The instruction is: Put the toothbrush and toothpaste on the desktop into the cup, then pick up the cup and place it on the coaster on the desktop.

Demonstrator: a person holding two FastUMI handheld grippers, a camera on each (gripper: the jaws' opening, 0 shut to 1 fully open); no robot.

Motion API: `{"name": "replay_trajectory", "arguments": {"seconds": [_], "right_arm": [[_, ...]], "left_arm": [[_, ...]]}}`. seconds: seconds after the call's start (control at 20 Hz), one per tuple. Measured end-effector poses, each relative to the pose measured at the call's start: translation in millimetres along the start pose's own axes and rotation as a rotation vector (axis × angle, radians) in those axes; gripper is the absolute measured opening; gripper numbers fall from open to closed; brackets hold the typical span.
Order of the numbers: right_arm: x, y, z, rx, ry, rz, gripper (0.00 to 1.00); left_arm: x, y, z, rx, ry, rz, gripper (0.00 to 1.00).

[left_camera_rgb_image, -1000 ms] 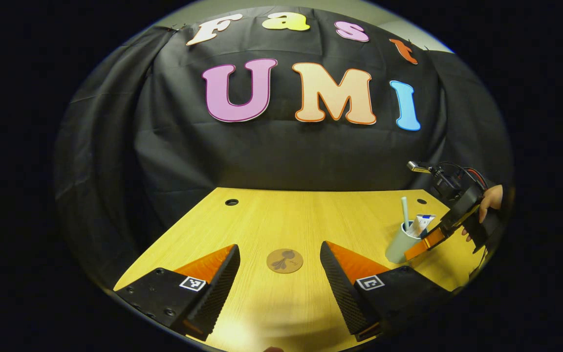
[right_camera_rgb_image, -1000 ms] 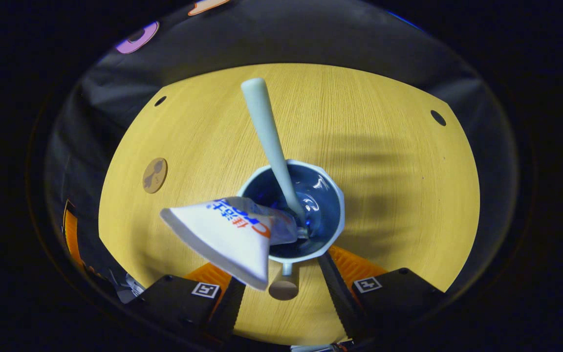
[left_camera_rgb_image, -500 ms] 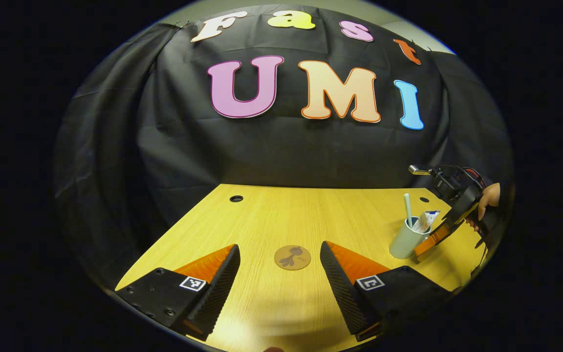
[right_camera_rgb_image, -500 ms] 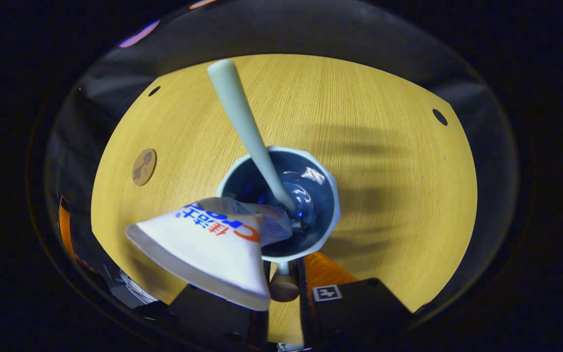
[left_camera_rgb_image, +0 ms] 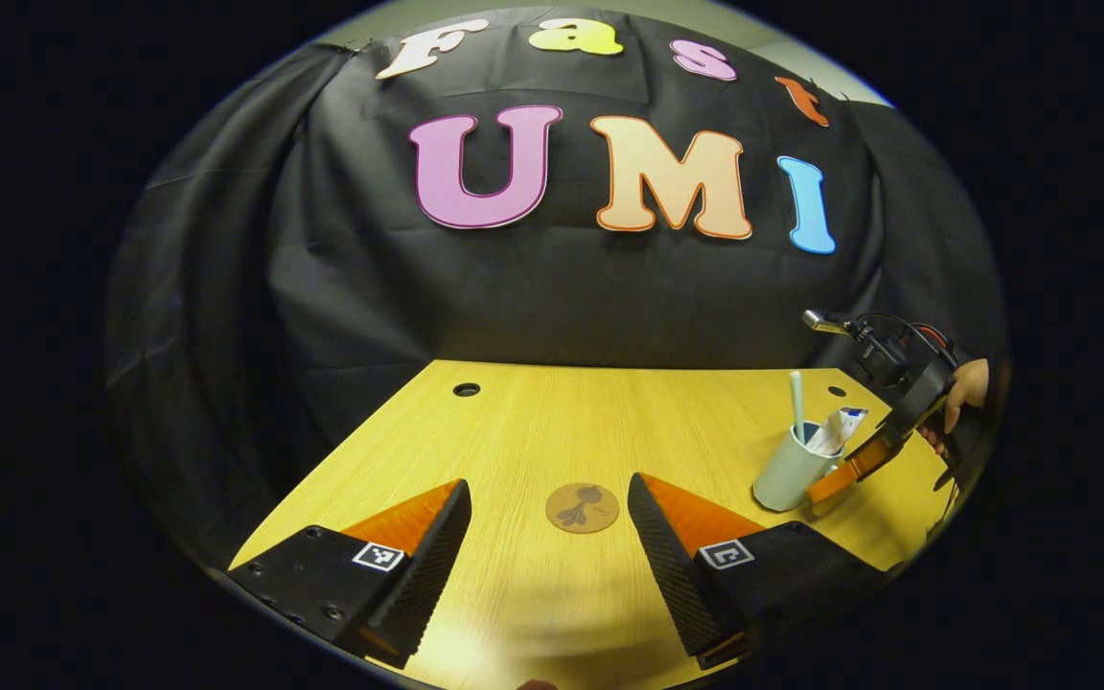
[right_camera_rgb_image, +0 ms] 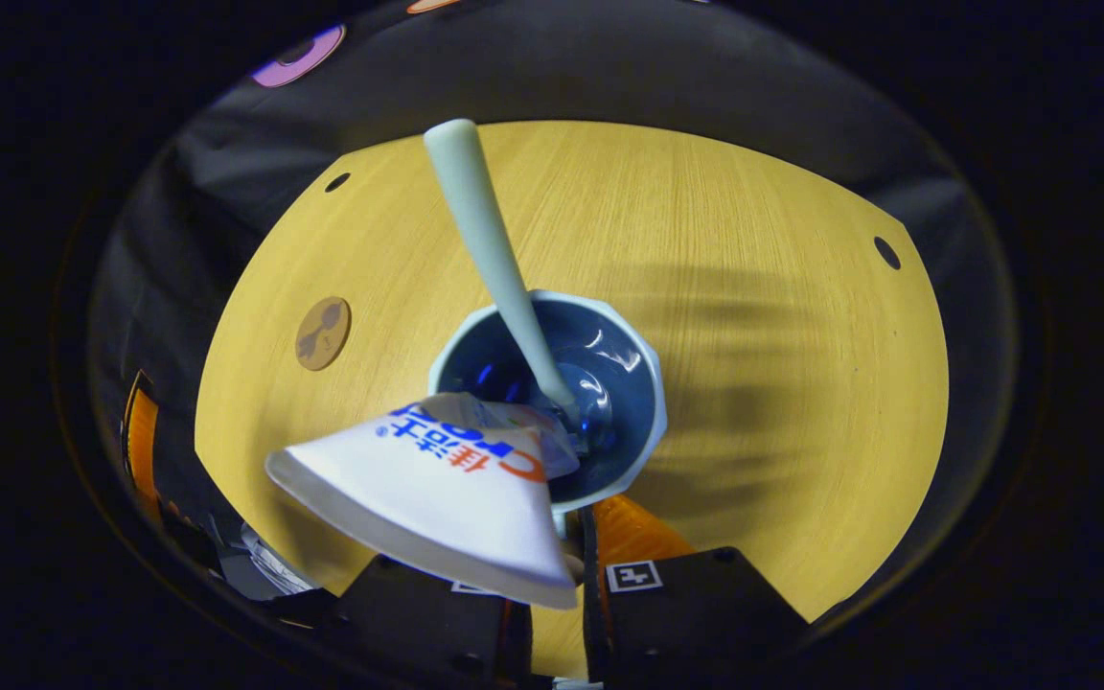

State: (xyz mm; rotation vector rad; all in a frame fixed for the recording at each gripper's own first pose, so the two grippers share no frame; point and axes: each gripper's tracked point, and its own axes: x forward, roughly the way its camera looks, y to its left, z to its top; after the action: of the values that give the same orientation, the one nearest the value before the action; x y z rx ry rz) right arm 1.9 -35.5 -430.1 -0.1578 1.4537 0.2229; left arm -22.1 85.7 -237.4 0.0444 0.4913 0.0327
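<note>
Right tongs (right_camera_rgb_image: 566, 575) clenched on the cup (right_camera_rgb_image: 643, 422) handle, left tongs (left_camera_rgb_image: 549, 537) released; toothpaste (right_camera_rgb_image: 437, 489) overhangs the rim and may tip out when lifted.

Recording booth: black cloth wall (left_camera_rgb_image: 552, 297) behind wooden desktop (left_camera_rgb_image: 533, 422).

Left gripper (left_camera_rgb_image: 548, 522) fingers spread wide; right gripper (right_camera_rgb_image: 557, 585) fingers nearly closed, apparently pinching something.

Square coded tags on left claw (left_camera_rgb_image: 549, 537), screws, ribbed pads (left_camera_rgb_image: 437, 565) — perhaps rubber
</note>
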Motion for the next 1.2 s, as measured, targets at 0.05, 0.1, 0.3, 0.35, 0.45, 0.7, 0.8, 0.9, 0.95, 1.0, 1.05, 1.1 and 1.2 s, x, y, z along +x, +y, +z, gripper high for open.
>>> {"name": "replay_trajectory", "arguments": {"seconds": [0.05,0.1,0.3,0.35,0.45,0.7,0.8,0.9,0.95,1.0,1.05,1.1,1.2], "right_arm": [[-0.5,2.1,1.5,-0.007,-0.003,0.006,0.27],[-1.7,8.6,3.6,-0.013,-0.004,0.015,0.27],[1.9,51.7,13.9,-0.054,-0.003,0.033,0.27],[2.1,61.5,17.1,-0.064,-0.003,0.041,0.27],[1.6,77.2,24.2,-0.083,-0.007,0.055,0.27],[6.7,117.0,42.6,-0.127,-0.012,0.081,0.27],[9.2,132.7,47.4,-0.142,-0.009,0.086,0.27],[12.8,148.5,54.5,-0.155,-0.006,0.089,0.27],[14.5,155.6,57.9,-0.163,-0.006,0.088,0.27],[15.5,162.5,60.4,-0.17,-0.005,0.088,0.27],[17.3,169.7,63.8,-0.174,-0.004,0.09,0.27],[17.3,174.7,64.6,-0.179,-0.002,0.092,0.27],[21.6,189.0,70.6,-0.192,-0.002,0.094,0.27]], "left_arm": [[0.8,2.4,-0.7,-0.003,0.001,0.001,0.95],[1.0,5.4,-0.8,-0.003,0.003,0.003,0.95],[4.0,15.9,-3.5,-0.008,0.005,0.016,0.95],[4.5,23.8,-3.9,-0.012,0.008,0.02,0.95],[5.7,33.5,-4.0,-0.019,0.013,0.028,0.95],[8.7,56.5,-7.0,-0.023,0.02,0.046,0.95],[10.5,67.5,-7.0,-0.026,0.021,0.054,0.95],[11.5,77.9,-8.4,-0.029,0.025,0.062,0.95],[12.7,83.1,-8.8,-0.03,0.025,0.065,0.95],[13.6,88.5,-9.1,-0.031,0.024,0.07,0.95],[15.3,93.9,-9.8,-0.033,0.026,0.074,0.95],[16.6,98.3,-11.3,-0.034,0.03,0.077,0.95],[17.6,106.4,-13.1,-0.039,0.033,0.079,0.95]]}}
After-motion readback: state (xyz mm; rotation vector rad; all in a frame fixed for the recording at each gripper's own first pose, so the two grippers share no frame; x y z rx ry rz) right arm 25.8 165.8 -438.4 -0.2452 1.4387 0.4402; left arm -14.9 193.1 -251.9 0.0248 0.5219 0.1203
